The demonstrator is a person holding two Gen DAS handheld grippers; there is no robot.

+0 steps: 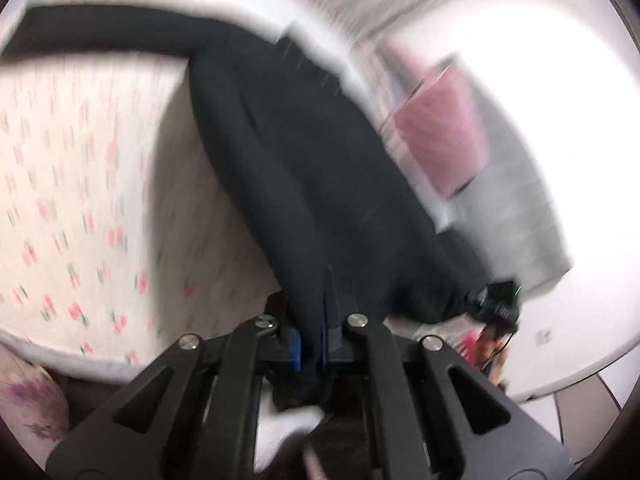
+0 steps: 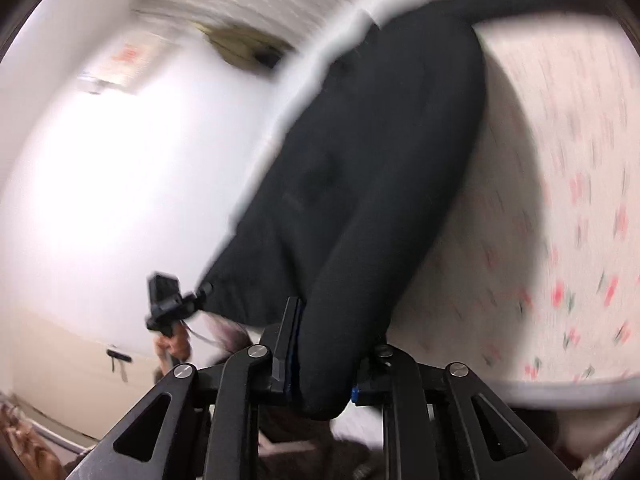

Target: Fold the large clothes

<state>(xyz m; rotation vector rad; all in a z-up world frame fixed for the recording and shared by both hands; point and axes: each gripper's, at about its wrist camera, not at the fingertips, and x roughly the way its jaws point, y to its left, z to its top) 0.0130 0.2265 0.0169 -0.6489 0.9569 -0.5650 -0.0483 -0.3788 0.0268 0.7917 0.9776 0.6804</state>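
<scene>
Floral bedsheet (image 1: 72, 184) covers the bed; on it the black garment (image 1: 304, 168) stretches lengthwise away from both claws toward the far edge. Left claw (image 1: 311, 344) is clamped on its near edge, right claw (image 2: 320, 364) pinches a thick fold beside it, equally near.

Both wrist views look forward and slightly downward, close over the same dark garment (image 1: 304, 168) and floral bedsheet (image 2: 560, 208).
</scene>
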